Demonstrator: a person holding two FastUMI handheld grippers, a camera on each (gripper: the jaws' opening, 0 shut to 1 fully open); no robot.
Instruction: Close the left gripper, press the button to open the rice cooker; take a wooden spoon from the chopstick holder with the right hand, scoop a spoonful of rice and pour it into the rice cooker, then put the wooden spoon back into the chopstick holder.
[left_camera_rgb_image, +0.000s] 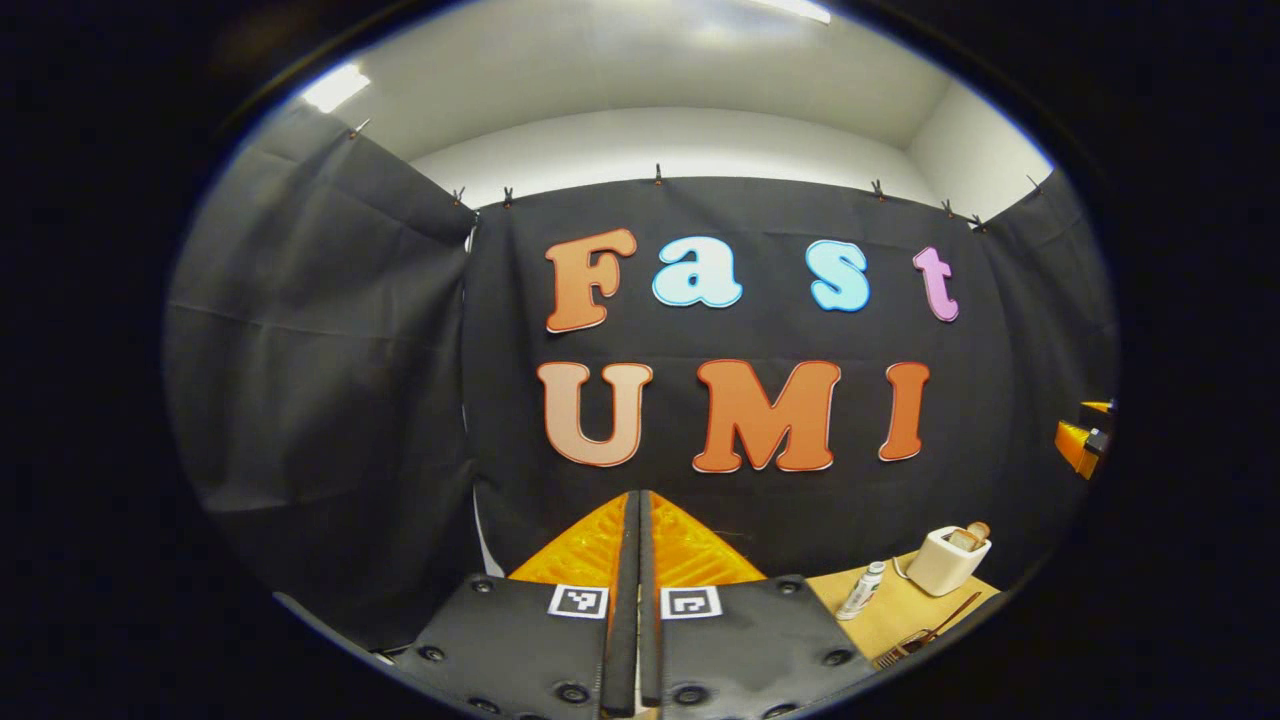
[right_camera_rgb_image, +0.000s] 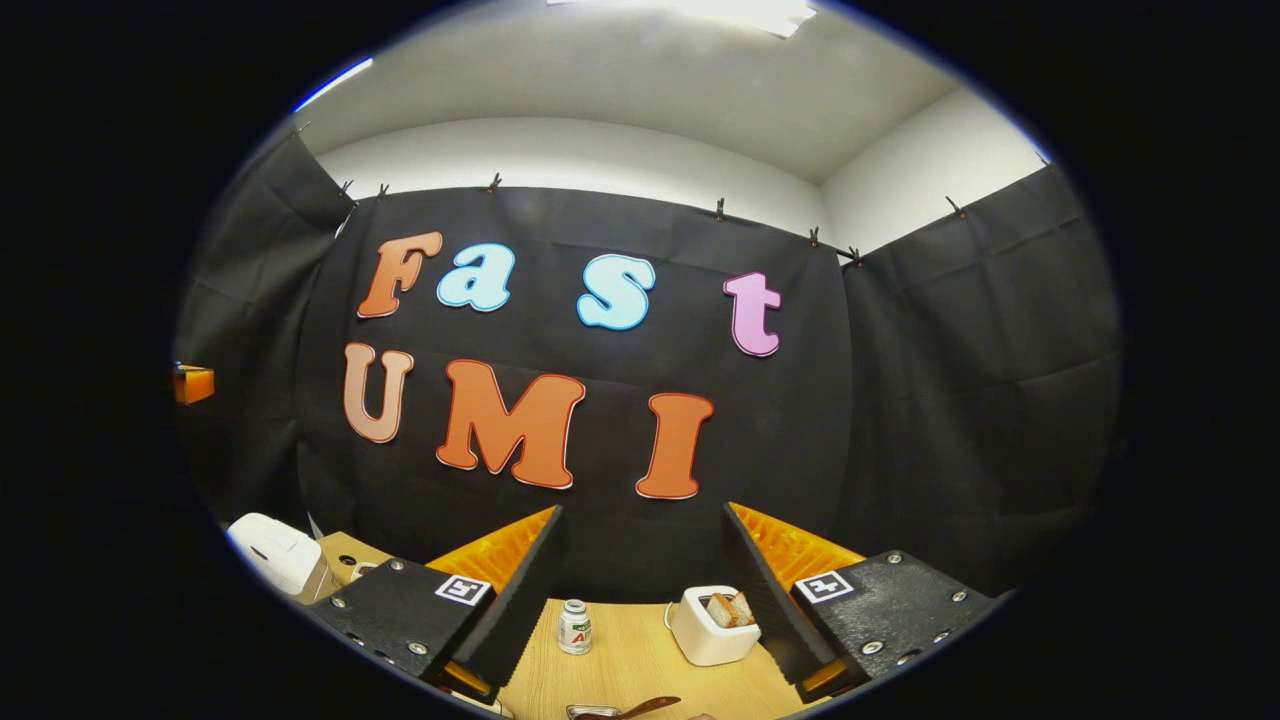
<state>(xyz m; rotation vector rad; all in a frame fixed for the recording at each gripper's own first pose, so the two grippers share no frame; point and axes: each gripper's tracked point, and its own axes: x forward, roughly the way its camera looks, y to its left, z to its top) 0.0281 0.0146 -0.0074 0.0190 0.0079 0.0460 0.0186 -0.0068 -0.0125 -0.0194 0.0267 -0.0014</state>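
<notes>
My left gripper is shut, its two fingers pressed together with nothing between them, raised and facing the booth's wall. My right gripper stands open and empty above the wooden table. The white rice cooker sits at the table's far left in the right gripper view, lid down. A brown wooden spoon handle pokes out beside a metal holder at the bottom edge. In the left gripper view the same handle rises from a wire holder at the lower right.
A white toaster holding bread stands on the table between my right fingers, with a small white bottle to its left. The left gripper view shows the toaster and bottle at the lower right. The black cloth wall closes the back and sides.
</notes>
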